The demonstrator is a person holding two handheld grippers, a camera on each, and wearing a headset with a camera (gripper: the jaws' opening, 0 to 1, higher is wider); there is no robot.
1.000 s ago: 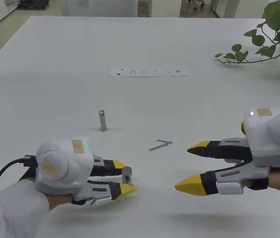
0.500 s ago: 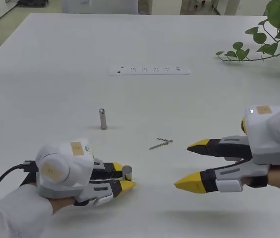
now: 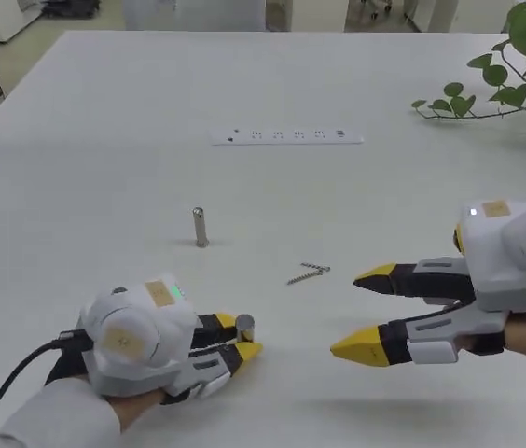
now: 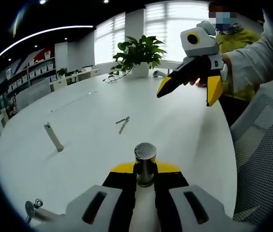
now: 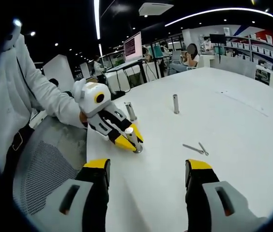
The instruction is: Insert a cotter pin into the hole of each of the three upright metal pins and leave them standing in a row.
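My left gripper [image 3: 244, 342] is shut on a short upright metal pin [image 3: 244, 327] that stands on the white table; the left gripper view has this pin [image 4: 145, 162] squeezed between the pads. A second pin [image 3: 200, 227] stands alone farther back. Two cotter pins [image 3: 308, 273] lie loose between the grippers. My right gripper [image 3: 364, 311] hovers open at the right, holding nothing, with its jaws pointing left. In the right gripper view a third pin [image 5: 130, 111] stands just behind the left gripper [image 5: 127, 140].
A white power strip [image 3: 286, 136] lies across the table's far middle. A potted plant [image 3: 515, 56] trails over the far right corner. A mesh chair [image 5: 44, 169] sits at the near table edge. A cable [image 3: 11, 373] runs from the left gripper.
The left gripper's jaws have narrowed onto the pin between them, and the hand has rolled slightly. The right gripper has held still. The head camera shifted a little.
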